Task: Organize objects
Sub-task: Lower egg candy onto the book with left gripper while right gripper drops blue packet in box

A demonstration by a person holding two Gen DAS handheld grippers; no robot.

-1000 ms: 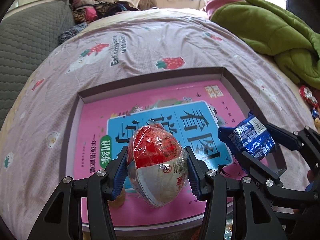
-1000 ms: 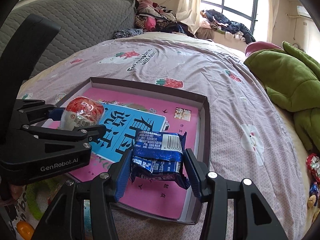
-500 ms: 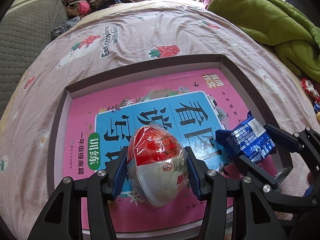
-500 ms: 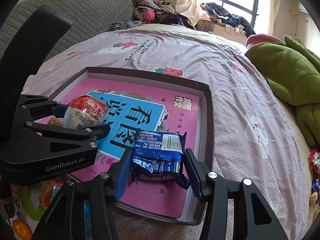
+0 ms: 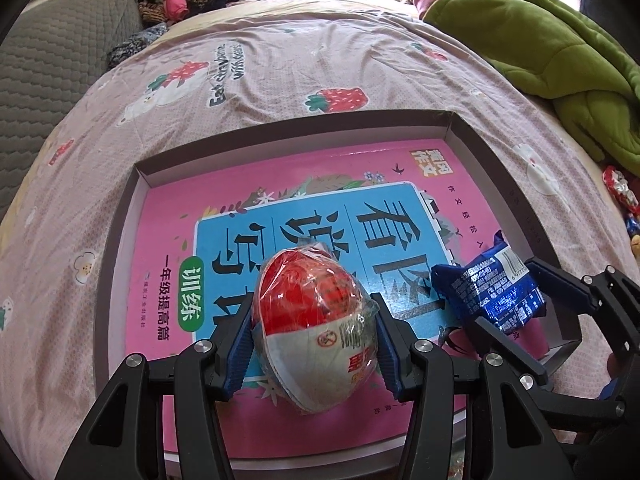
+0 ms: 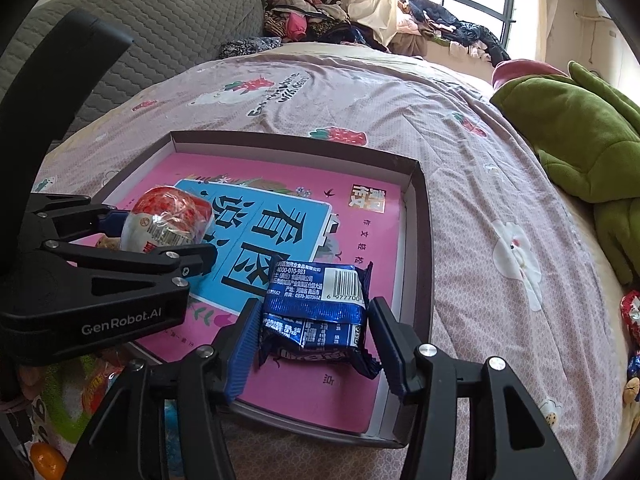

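My left gripper (image 5: 314,334) is shut on a red and white egg-shaped snack in clear wrap (image 5: 316,320) and holds it over the near part of a shallow brown box (image 5: 280,128). A pink and blue book (image 5: 320,208) lies flat in the box. My right gripper (image 6: 314,336) is shut on a blue snack packet (image 6: 320,304) and holds it over the box's near right corner (image 6: 416,240). In the right wrist view the left gripper (image 6: 160,240) with the egg snack (image 6: 168,218) is at the left. The packet also shows in the left wrist view (image 5: 490,292).
The box lies on a bed with a pink strawberry-print sheet (image 6: 400,100). A green plush blanket (image 6: 580,140) is at the right. Small wrapped sweets (image 6: 630,316) lie at the right edge. A grey quilted headboard (image 6: 160,28) and piled clothes (image 6: 304,20) are behind. Colourful items (image 6: 68,400) lie near the left front.
Both grippers have moved forward over the box while holding their snacks. The box and book now sit fuller in both views.
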